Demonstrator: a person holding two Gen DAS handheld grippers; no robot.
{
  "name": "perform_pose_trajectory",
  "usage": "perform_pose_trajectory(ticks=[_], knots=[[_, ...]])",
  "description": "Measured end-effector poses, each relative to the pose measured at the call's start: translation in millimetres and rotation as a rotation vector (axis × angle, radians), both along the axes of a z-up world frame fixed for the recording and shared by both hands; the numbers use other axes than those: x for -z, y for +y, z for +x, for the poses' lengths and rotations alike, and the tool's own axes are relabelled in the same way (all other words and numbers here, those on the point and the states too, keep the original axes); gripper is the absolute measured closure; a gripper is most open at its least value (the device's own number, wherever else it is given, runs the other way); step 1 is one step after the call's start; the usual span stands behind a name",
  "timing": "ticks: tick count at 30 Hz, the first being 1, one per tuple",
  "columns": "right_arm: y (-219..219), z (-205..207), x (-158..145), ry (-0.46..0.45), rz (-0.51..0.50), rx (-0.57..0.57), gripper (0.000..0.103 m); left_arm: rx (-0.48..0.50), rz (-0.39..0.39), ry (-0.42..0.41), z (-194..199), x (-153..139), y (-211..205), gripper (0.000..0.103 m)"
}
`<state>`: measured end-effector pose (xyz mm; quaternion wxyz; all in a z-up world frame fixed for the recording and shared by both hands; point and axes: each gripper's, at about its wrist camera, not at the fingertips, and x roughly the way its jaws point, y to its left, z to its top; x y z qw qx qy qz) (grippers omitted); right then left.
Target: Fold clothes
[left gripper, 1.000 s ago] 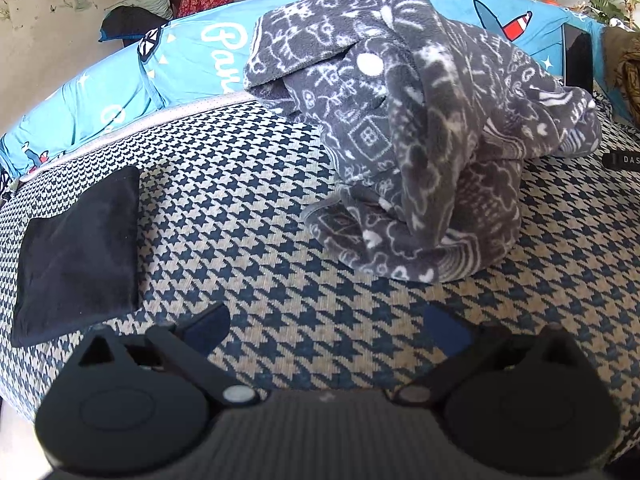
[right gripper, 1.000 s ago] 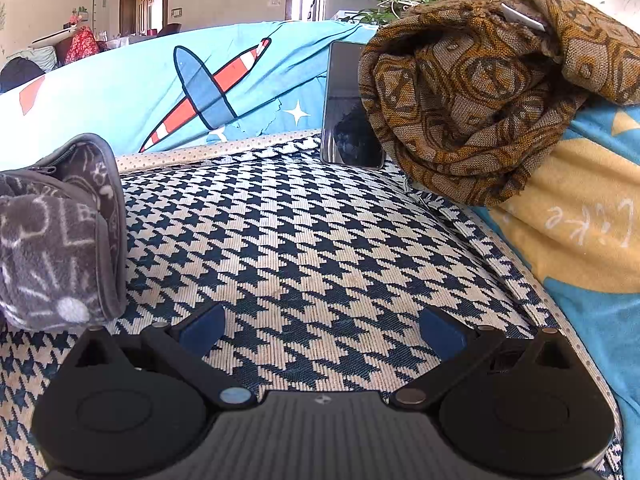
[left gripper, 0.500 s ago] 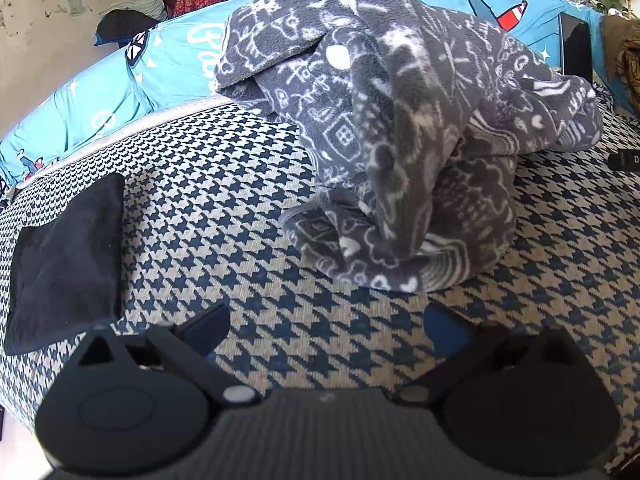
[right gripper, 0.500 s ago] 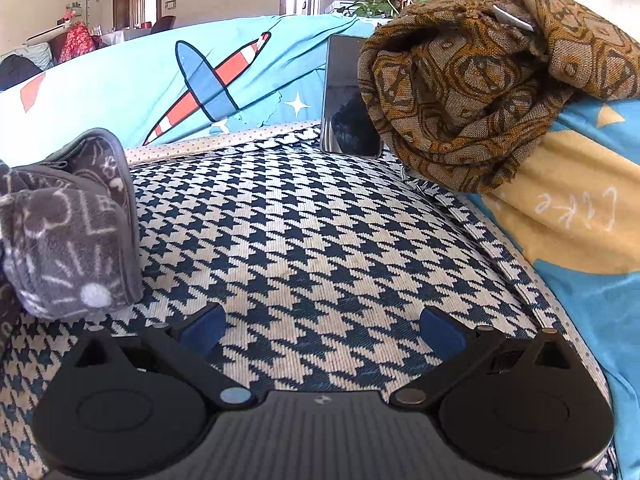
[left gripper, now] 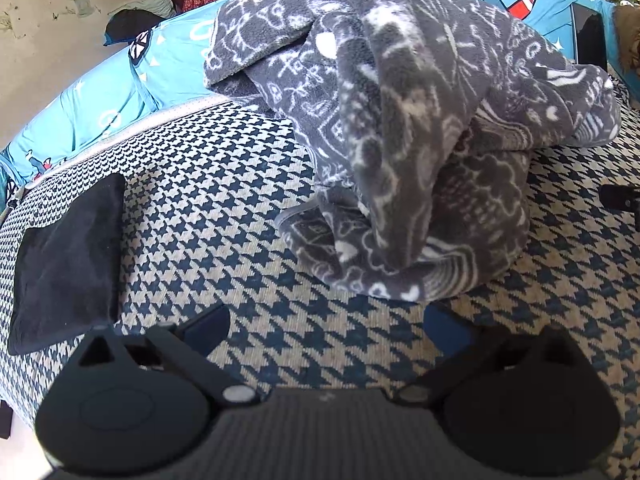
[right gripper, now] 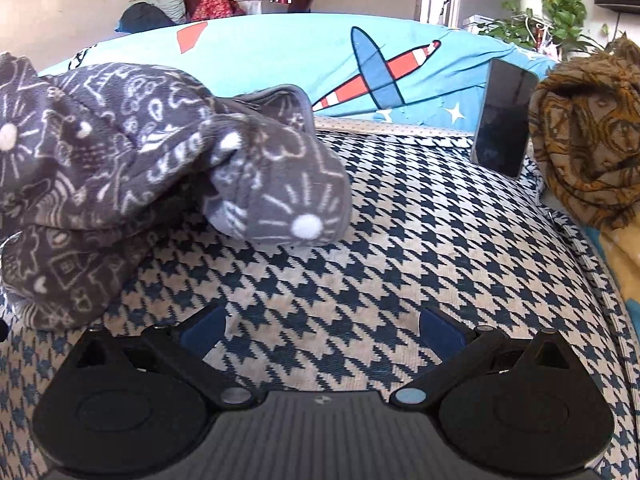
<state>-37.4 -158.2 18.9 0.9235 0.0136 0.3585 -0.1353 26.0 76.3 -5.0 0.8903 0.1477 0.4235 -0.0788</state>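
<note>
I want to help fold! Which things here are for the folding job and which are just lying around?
For the job:
grey patterned fleece garment, crumpled in a heap
left gripper, open
right gripper, open
black folded cloth, lying flat

Just lying about:
brown patterned scarf
phone, propped upright
blue aeroplane bedding
potted plant

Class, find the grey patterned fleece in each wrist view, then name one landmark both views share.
Left wrist: the fleece fills the upper centre, heaped on the houndstooth cover.
Right wrist: the fleece lies at the left, spilling toward the centre.
Shared landmark: the phone propped against the blue airplane-print cushion.
</note>
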Motion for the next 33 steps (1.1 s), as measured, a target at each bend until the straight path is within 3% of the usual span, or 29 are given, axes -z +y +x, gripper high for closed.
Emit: perform_pose_trajectory(ticks=[15, 22, 29, 33], knots=[[21.4, 33.8, -17.3, -0.046, 0.088, -0.003, 0.0, -0.011, -0.009, 0.001, 35.4, 8.2, -4.3, 0.0], [37.7, 57.1, -13.3, -0.057, 0.06, -0.017, 0.001, -0.009, 0.006, -0.016, 47.7, 8.6, -12.6, 0.0], [42.2, 67.9, -7.2, -0.084, 0.049, 0.038, 0.001, 0.011, 0.032, -0.054, 55.7, 10.0, -22.3, 0.0], [45.4, 67.6, 3.9, -0.063, 0.027, 0.03, 0.001, 0.018, 0.019, -0.033, 49.5, 8.3, -20.1, 0.0]])
